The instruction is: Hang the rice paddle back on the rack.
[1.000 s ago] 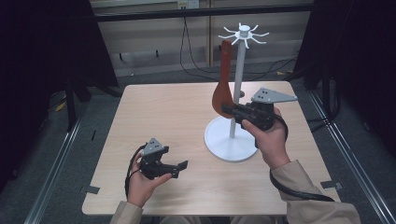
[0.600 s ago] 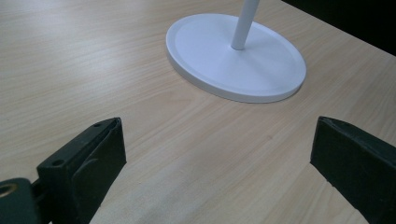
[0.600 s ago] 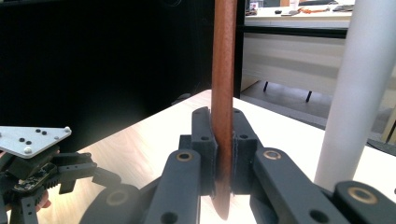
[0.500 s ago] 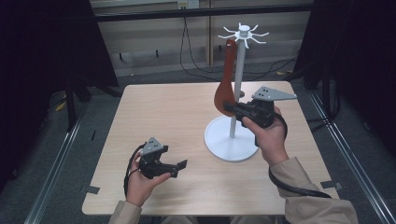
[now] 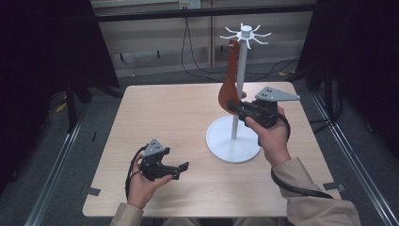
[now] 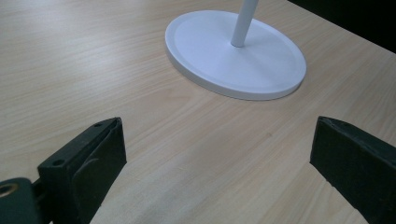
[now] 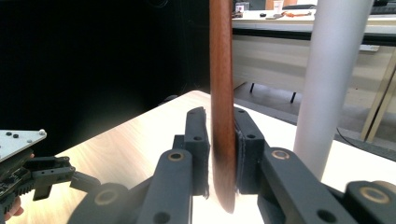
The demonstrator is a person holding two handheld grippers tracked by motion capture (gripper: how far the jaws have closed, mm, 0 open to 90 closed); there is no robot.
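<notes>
Upright beside the white rack [image 5: 234, 141] pole — wooden spoon [image 5: 230, 80], stiff, light, probably smooth; right gripper [image 7: 223, 154] clamped across its bowl. Left gripper [image 6: 217, 154] spread wide, empty — low over table [image 5: 164, 117].

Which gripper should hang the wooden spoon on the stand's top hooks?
Right. The right gripper is already shut on the wooden spoon beside the stand; the left gripper is open, low over the table.

One spoon [image 5: 229, 80]; one stand [image 5: 234, 141]; two grippers
</notes>
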